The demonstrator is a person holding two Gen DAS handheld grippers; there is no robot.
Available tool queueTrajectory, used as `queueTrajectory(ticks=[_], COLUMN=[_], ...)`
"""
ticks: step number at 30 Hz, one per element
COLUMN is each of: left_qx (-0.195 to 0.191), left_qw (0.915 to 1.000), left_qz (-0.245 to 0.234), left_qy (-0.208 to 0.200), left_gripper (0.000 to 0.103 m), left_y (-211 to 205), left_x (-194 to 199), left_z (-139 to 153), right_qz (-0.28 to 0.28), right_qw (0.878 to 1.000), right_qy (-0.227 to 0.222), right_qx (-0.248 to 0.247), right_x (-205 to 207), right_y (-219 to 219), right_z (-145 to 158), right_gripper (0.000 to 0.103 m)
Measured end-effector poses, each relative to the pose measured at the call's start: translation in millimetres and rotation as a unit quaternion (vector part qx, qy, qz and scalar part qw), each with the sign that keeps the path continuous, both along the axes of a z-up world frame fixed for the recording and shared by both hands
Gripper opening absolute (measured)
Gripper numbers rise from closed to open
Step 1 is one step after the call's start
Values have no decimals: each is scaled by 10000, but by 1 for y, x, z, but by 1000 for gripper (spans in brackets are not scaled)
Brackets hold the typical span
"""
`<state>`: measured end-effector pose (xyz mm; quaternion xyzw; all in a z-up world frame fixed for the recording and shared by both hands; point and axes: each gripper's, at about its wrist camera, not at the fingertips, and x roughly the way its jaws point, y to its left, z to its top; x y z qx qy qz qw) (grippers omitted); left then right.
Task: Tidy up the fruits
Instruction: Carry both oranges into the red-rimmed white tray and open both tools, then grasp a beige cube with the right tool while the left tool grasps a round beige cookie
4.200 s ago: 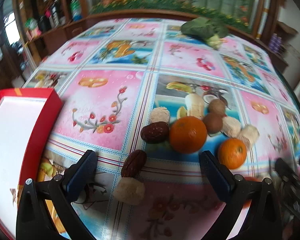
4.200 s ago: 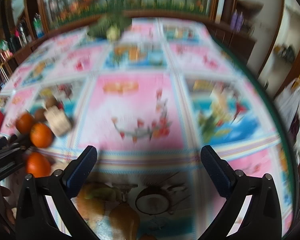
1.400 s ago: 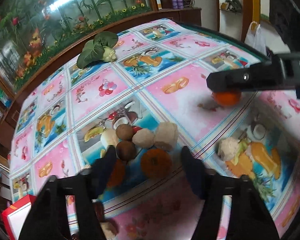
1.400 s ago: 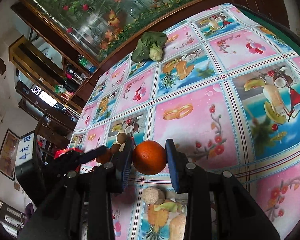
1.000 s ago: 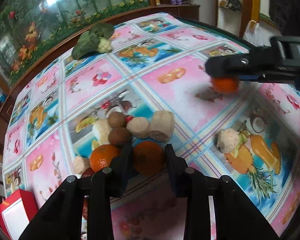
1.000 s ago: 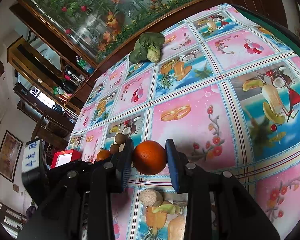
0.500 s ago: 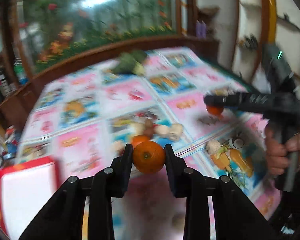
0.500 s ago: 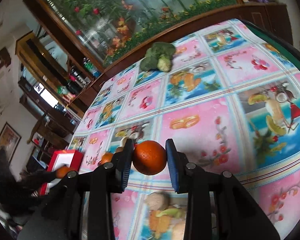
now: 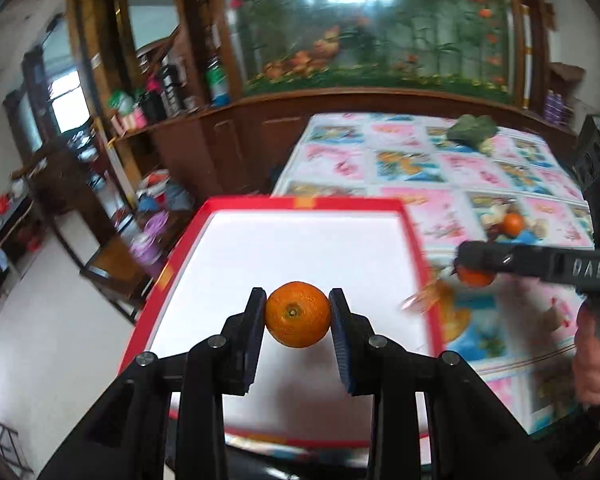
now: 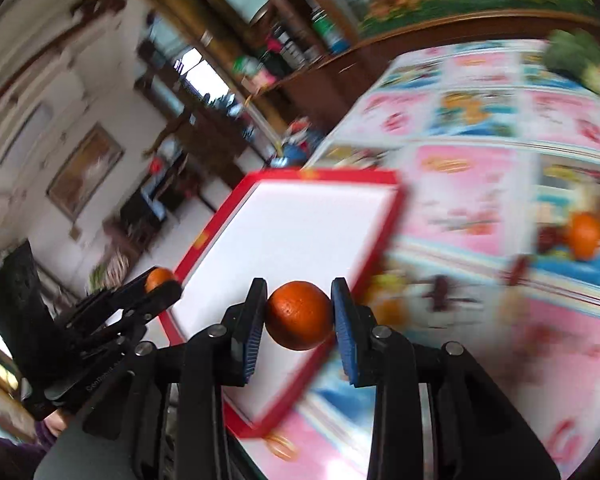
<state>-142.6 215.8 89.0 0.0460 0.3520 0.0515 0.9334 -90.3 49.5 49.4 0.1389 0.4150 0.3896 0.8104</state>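
Left gripper point(image 9: 297, 316) clenched on orange point(image 9: 297, 314), frame centre, over white tray point(image 9: 406, 216). Right gripper point(image 10: 299, 315) clenched on second orange point(image 10: 299, 315), lower centre above tray edge. Likely light, firm, round, rollable; best pinched across the middle.

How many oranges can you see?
3: one orange in the left gripper over the red tray, one in the right gripper, one on the table among other fruit; more may be hidden.
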Motion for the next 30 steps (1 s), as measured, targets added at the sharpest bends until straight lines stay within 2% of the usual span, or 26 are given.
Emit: queueTrajectory(ticks=[5, 14, 15, 17, 18, 19, 21, 23, 25, 28, 30], left_qx=[-116, 61, 94, 156, 165, 173, 136, 59, 39, -199, -308], left_qw=[9995, 9989, 9987, 9986, 9985, 9984, 9988, 9996, 9998, 9977, 9923], left_qz=[246, 339, 371, 438, 483, 523, 467, 290, -6, -628, -1198], left_qy=[137, 331, 322, 256, 208, 111, 43, -43, -177, -144, -20], left_gripper=[31, 33, 35, 48, 59, 63, 63, 70, 77, 78, 78], left_y=[16, 24, 23, 22, 21, 19, 14, 2, -16, -53, -84], left_x=[2, -1, -1, -4, -5, -8, -9, -12, -17, -23, -26], left_z=[-18, -38, -38, -34, -31, -26, -17, -7, -3, -6, -11], right_qz=[356, 409, 412, 437, 399, 345, 186, -40, -357, -967, -1483], right_qw=[9989, 9940, 9927, 9926, 9934, 9945, 9960, 9952, 9923, 9844, 9773], right_qy=[-14, 96, 18, 28, 30, -13, -221, -539, -796, -938, -832], right_qx=[-311, -1015, -1132, -1131, -1077, -989, -842, -820, -884, -1134, -1267], right_x=[-8, -17, -18, -19, -19, -20, -23, -29, -34, -40, -44], right_y=[55, 85, 86, 81, 76, 69, 50, 20, -15, -81, -136], right_z=[-12, -37, -36, -32, -28, -21, -4, 14, 23, 24, 18], right_gripper=[35, 36, 37, 40, 40, 40, 41, 52, 60, 60, 60])
